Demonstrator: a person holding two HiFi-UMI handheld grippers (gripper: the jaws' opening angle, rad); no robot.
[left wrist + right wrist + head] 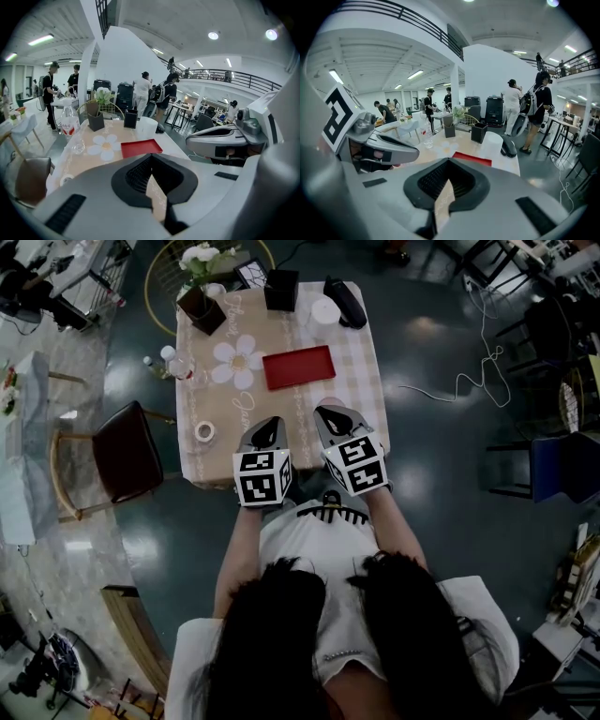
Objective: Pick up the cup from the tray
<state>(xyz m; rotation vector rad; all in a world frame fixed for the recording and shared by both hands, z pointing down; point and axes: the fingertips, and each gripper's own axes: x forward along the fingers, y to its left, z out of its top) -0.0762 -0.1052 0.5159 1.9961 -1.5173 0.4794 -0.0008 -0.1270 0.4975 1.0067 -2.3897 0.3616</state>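
Observation:
A red tray (298, 367) lies empty in the middle of the checked table (356, 381). A white cup (324, 310) stands beyond the tray near the table's far edge, and it also shows in the left gripper view as the cup (146, 127) and in the right gripper view as the cup (493, 140). My left gripper (272, 422) hovers over the table's near edge, its jaw tips together with nothing between them. My right gripper (330, 412) hangs beside it, also shut and empty. Both point toward the tray (140, 148) and are well short of it.
At the far end stand a black box (281, 289), a flower vase (201, 306) and a black device (345, 302). A bottle (157, 365) and a glass (185, 369) sit at the left edge, a tape roll (204, 431) nearer. A chair (127, 463) stands left of the table.

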